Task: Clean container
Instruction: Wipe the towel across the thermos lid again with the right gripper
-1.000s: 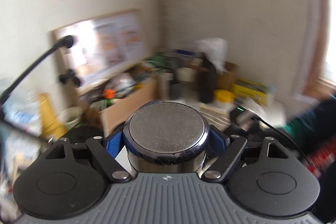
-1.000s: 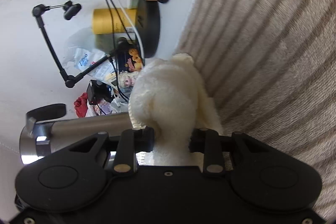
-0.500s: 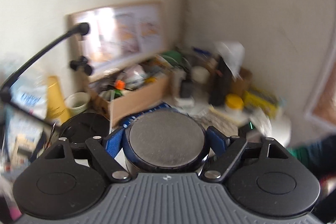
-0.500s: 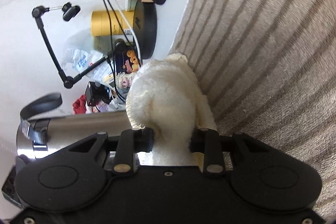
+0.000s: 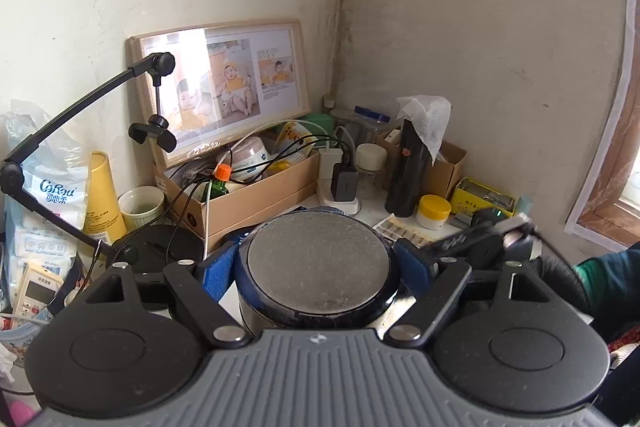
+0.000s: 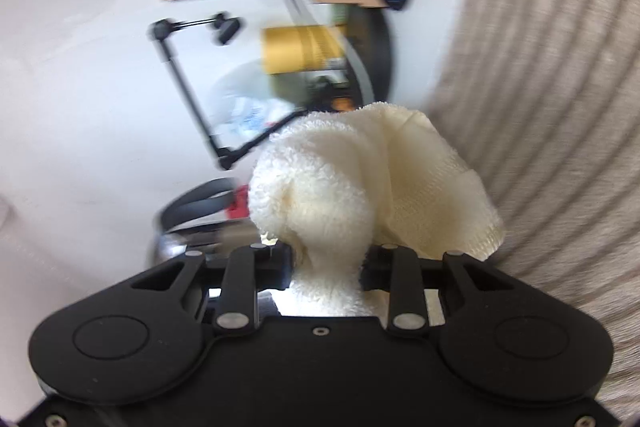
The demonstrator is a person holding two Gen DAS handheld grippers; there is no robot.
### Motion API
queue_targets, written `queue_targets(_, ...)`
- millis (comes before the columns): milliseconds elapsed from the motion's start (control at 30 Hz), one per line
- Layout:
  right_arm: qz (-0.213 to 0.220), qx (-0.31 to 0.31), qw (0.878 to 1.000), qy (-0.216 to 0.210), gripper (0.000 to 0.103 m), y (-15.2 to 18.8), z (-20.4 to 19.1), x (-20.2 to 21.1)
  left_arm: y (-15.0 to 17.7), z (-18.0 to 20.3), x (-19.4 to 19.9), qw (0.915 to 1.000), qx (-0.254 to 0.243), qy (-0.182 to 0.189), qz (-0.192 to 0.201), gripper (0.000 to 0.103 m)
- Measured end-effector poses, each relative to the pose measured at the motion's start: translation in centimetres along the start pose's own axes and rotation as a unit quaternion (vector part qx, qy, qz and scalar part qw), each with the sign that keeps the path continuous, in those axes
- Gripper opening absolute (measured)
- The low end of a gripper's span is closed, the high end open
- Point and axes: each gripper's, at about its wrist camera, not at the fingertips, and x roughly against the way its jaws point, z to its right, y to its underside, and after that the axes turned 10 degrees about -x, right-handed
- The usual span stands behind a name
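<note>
Container (image 5: pixel 318 269): steel flask, flat grey end facing the left wrist lens, lower centre of frame; body clamped between blue pads (image 5: pixel 216 273).
Left gripper (image 5: pixel 318 267): jaws clenched on container from both sides, pads touching its rim.
Right gripper (image 6: pixel 326 259): jaws clenched on cream towel (image 6: pixel 360 183); towel bunches up above the jaws, centre of frame, one flap spilling to the right.
Container in right view (image 6: pixel 188 223): blurred steel body with black strap, left of towel, just above the left linkage; contact with towel not discernible.
Counter (image 5: pixel 372 217): cluttered, corner of two walls, middle of left view.
Photo frame (image 5: pixel 224 87): leaning on wall, upper left of centre.
Cardboard box (image 5: pixel 248 195): below photo frame, full of cables and small bottles.
Phone-holder arm (image 5: pixel 80 107): black, left edge, running up to a clamp in front of the frame.
Yellow tube (image 5: pixel 100 199): left, beside a pale green cup (image 5: pixel 142 205).
Black bottle (image 5: pixel 408 175): right of centre, white tissue draped over its top.
Yellow-lidded jar (image 5: pixel 434 211): just right of black bottle.
Striped fabric (image 6: pixel 560 107): fills right side of right view, motion-blurred.
</note>
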Motion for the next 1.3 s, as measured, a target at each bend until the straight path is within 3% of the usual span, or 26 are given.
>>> queue_targets(67,-0.006,0.017,1.0,-0.016,0.028,0.3,-1.2,0.1,0.0,0.1,0.0,1.0,-0.003,0.003,0.001,0.083)
queue_targets(233,0.0,0.07,0.998,-0.002,0.028,1.0,-3.7,0.8,0.1,0.3,0.2,0.9999,-0.011,0.01,0.004,0.083)
queue_targets(367,0.015,0.083,0.996,-0.014,0.028,1.6,-5.0,1.8,0.3,0.5,0.3,0.9998,-0.014,0.012,0.006,0.083)
queue_targets(633,-0.006,0.128,0.992,-0.017,0.028,2.5,-8.3,1.5,0.8,0.3,0.9,0.9995,-0.018,0.019,0.015,0.083)
queue_targets(767,-0.03,0.158,0.987,-0.011,0.03,3.0,-9.9,1.0,1.4,-0.1,1.2,0.996,-0.061,0.057,0.032,0.083)
queue_targets(900,-0.062,0.183,0.981,-0.009,0.03,3.3,-10.8,0.7,1.3,-0.6,1.1,0.9911,-0.102,0.082,0.023,0.082)
queue_targets(1067,-0.089,0.201,0.976,0.004,0.03,4.0,-10.8,1.6,1.1,-1.0,0.6,0.9932,-0.088,0.072,0.024,0.083)
queue_targets(1200,-0.062,0.194,0.979,0.009,0.03,4.1,-10.1,2.4,0.6,-0.3,0.1,0.9941,-0.082,0.07,0.013,0.083)
queue_targets(1300,-0.039,0.186,0.982,0.003,0.03,3.7,-9.7,2.5,0.1,-0.5,-0.2,0.9971,-0.039,0.065,0.004,0.083)
